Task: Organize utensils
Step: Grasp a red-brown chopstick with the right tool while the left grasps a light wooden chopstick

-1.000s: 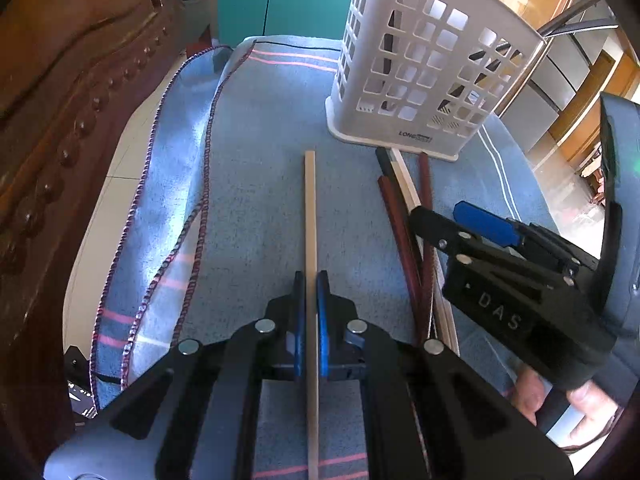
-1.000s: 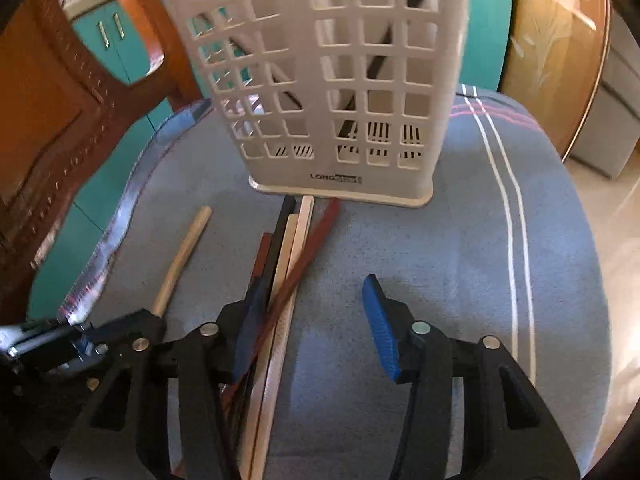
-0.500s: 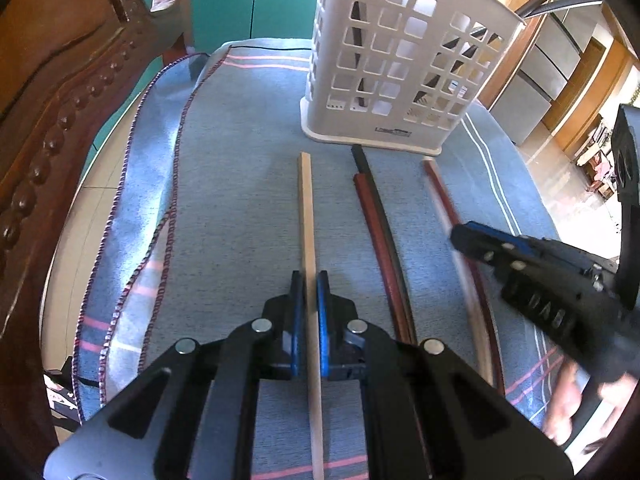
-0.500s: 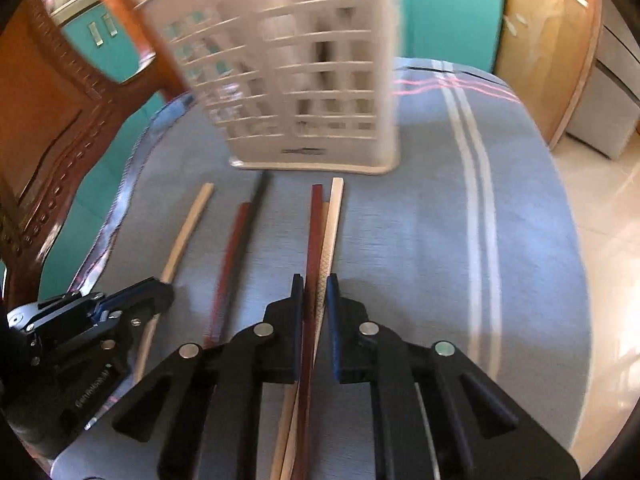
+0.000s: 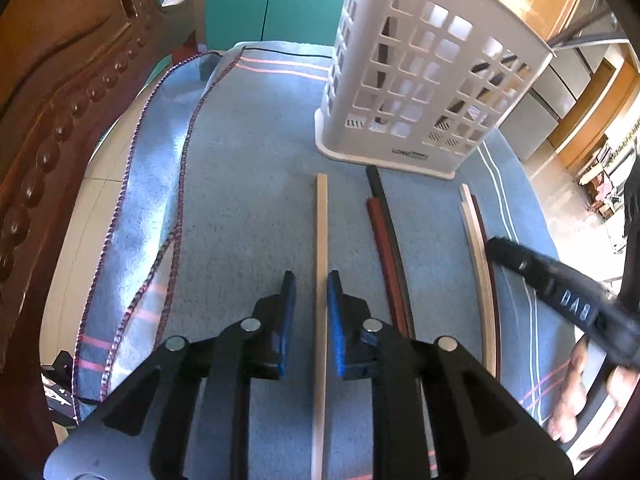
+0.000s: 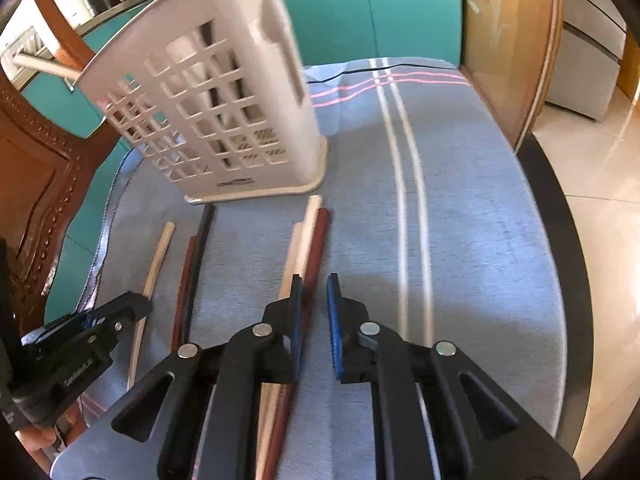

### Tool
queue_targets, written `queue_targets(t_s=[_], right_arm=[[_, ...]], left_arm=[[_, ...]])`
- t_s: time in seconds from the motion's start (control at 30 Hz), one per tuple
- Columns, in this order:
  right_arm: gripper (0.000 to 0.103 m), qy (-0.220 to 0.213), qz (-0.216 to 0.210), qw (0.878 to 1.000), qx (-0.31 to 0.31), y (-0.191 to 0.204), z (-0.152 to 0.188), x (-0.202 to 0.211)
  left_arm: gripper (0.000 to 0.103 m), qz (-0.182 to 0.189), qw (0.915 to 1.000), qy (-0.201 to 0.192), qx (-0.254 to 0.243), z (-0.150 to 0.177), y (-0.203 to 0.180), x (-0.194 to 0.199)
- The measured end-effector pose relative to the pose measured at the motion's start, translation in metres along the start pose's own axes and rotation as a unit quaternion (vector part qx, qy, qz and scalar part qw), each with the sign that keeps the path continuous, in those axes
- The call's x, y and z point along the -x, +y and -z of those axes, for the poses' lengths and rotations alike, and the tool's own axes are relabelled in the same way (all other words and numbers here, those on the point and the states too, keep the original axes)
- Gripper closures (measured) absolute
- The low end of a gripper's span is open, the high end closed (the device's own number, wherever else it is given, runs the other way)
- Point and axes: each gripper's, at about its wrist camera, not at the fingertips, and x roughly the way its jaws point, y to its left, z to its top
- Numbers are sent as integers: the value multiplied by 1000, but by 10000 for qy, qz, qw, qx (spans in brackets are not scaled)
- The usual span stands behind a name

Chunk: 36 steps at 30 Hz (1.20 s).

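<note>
Jaws of the left gripper (image 5: 311, 312) are opening, pads clear of the pale chopstick (image 5: 321, 240) lying between them on the desk's blue cloth (image 5: 248, 184). Right gripper (image 6: 314, 308) jaws also opening, empty, beside two chopsticks (image 6: 312, 240). White basket (image 5: 420, 80) stands ahead; open cloth lies rightward.

A pale chopstick (image 5: 321, 264) lies flat on the desk, running lengthwise between the opening left jaws, untouched by either pad, its far tip short of the white basket (image 5: 420, 80). Just right of those jaws a red stick (image 5: 384, 256) and a black stick (image 5: 386, 216) lie side by side, and farther right lie two pale sticks (image 6: 298, 248) and a brown stick (image 6: 317, 248), bunched together and passing just left of the opening right jaws, none between them. The lattice-walled basket stands upright beyond all the tips, with dark sticks inside.
</note>
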Motion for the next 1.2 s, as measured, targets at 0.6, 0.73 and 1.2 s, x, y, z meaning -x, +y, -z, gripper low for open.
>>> queue_targets(t_s=[0.6,0.73,1.2], right_arm=[[95,-78,-87,9992,391,17,8,3],[93,-22,182,9989,434,21,9,1],[83,-98,786,9938,776,46,-6,-26]], left_arm=[[77,-27,9999,-139,86,-2,4,5],[74,-45,9999,-86,62,-5,2,-1],[69,-905,9948,-4,-477,-35,-30,-31]])
